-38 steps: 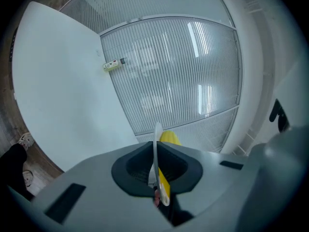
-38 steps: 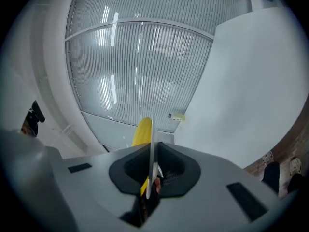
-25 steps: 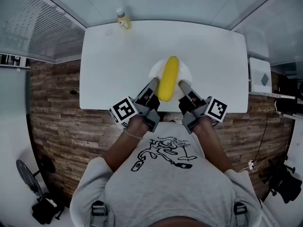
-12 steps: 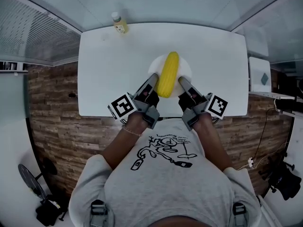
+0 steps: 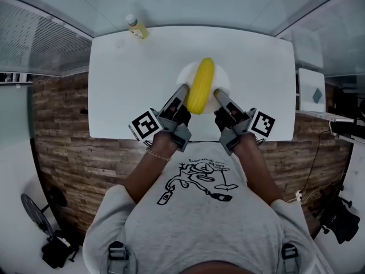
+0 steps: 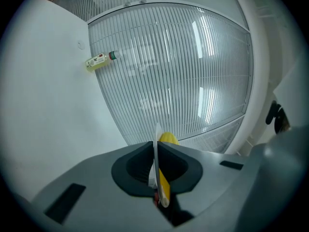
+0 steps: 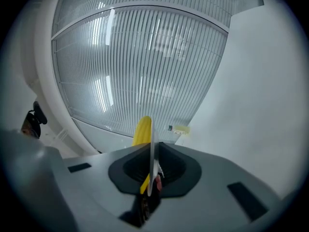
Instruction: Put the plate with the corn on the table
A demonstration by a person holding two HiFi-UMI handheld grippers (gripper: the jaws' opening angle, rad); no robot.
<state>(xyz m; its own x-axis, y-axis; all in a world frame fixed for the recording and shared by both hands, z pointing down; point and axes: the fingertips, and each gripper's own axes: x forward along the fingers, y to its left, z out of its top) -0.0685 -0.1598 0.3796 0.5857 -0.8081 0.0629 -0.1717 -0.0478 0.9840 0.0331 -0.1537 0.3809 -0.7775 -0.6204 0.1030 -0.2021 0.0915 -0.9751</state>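
Note:
A yellow corn cob point(image 5: 201, 85) lies on a white plate point(image 5: 221, 81) held level over the near middle of the white table point(image 5: 137, 90). My left gripper point(image 5: 183, 90) is shut on the plate's left rim, and my right gripper point(image 5: 217, 94) grips the right rim. In the left gripper view the plate's edge point(image 6: 156, 149) stands between the jaws of the left gripper point(image 6: 156, 167), with the corn point(image 6: 168, 138) behind it. The right gripper view shows the rim point(image 7: 153, 146) between the jaws of the right gripper point(image 7: 153, 172); these jaws have just been opening slightly, rim still pinched. Whether the plate touches the table is hidden.
A small bottle of yellow liquid point(image 5: 136, 27) stands at the table's far left corner, also visible as the bottle point(image 6: 99, 62) and the bottle point(image 7: 179, 129). A white cabinet point(image 5: 312, 90) sits right of the table. Ribbed glass walls lie beyond. Dark gear point(image 5: 54, 250) rests on the floor.
Both grippers have carried the plate and corn forward, farther over the table. The grip on both rims looks the same.

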